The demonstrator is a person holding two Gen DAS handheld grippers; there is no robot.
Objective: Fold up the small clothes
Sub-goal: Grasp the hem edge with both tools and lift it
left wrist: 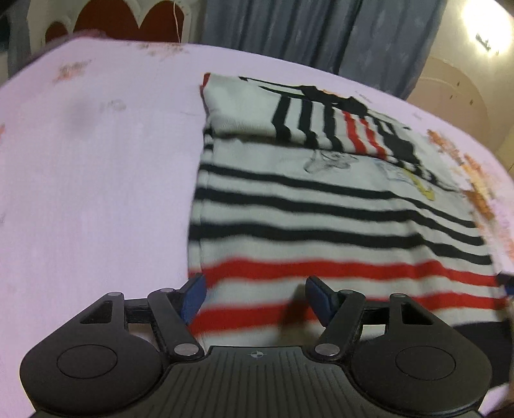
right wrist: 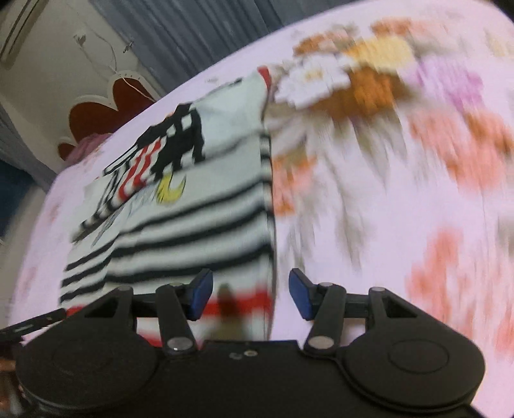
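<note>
A small white shirt (left wrist: pixel 321 199) with black and red stripes and a cartoon print lies flat on the bed, its sleeves folded in over the chest. My left gripper (left wrist: pixel 253 299) is open and empty over the shirt's near left hem corner. In the right wrist view the same shirt (right wrist: pixel 199 205) lies to the left. My right gripper (right wrist: pixel 250 294) is open and empty over the shirt's near right hem corner. The right gripper's tip also shows at the far right of the left wrist view (left wrist: pixel 507 283).
The bed is covered by a pink sheet (left wrist: pixel 96 180) with orange and pink flower prints (right wrist: pixel 369 83). A red and white headboard (left wrist: pixel 128 19) and grey curtains (left wrist: pixel 305 29) stand behind the bed.
</note>
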